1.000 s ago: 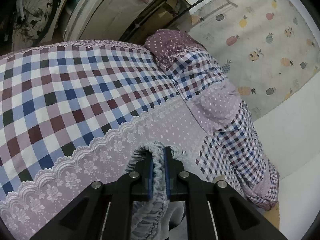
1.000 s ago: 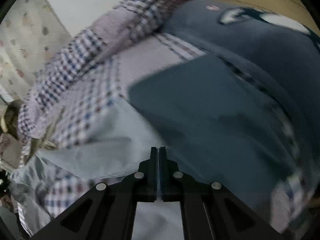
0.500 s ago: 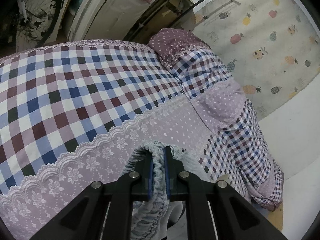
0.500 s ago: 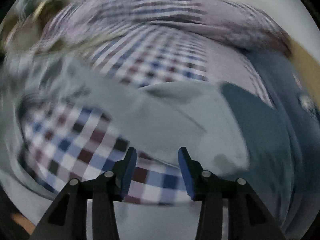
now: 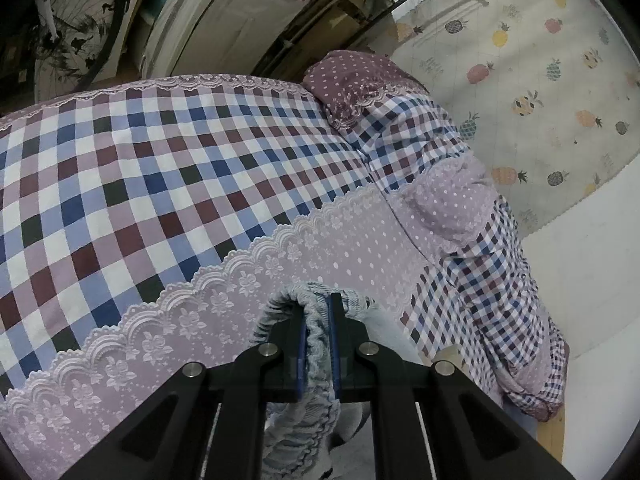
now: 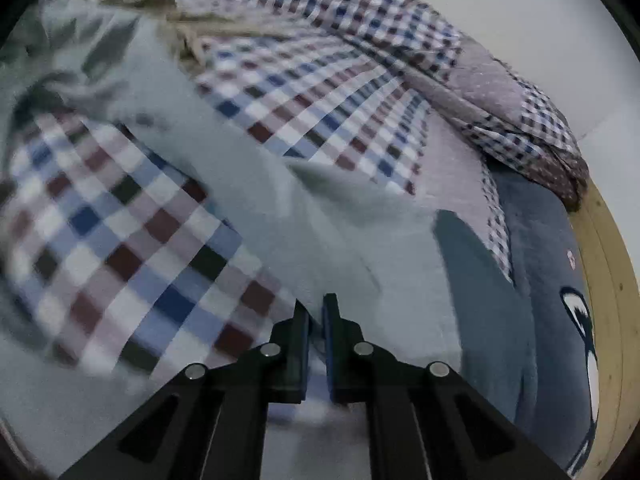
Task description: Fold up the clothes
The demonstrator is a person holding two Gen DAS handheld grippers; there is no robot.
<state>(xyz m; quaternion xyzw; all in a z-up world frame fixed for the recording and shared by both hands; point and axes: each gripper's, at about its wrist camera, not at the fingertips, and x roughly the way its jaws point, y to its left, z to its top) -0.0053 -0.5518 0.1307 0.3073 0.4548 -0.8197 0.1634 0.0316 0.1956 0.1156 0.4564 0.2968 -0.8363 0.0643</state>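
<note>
A pale blue-grey garment lies on a bed covered by a checked spread [image 5: 160,168]. In the left wrist view my left gripper [image 5: 318,300] is shut on the garment's gathered elastic waistband [image 5: 316,344], just above the spread's lilac lace border [image 5: 240,288]. In the right wrist view the same pale garment [image 6: 360,232] spreads rumpled over the checked spread [image 6: 120,240]. My right gripper [image 6: 316,310] is low over it, its jaws nearly together, pinching a thin fold of that pale cloth. The rest of the garment under both grippers is hidden.
A rolled checked quilt [image 5: 480,260] lies along the bed's right side. A dark blue item with a white print [image 6: 532,280] sits by the wooden bed edge [image 6: 608,260]. Beyond the bed are a pineapple-print mat [image 5: 520,60] and a bicycle wheel [image 5: 80,32].
My right gripper swung across the bed, opened half a second ago, and has now closed on a fold of the pale garment. The left gripper kept its hold and barely shifted.
</note>
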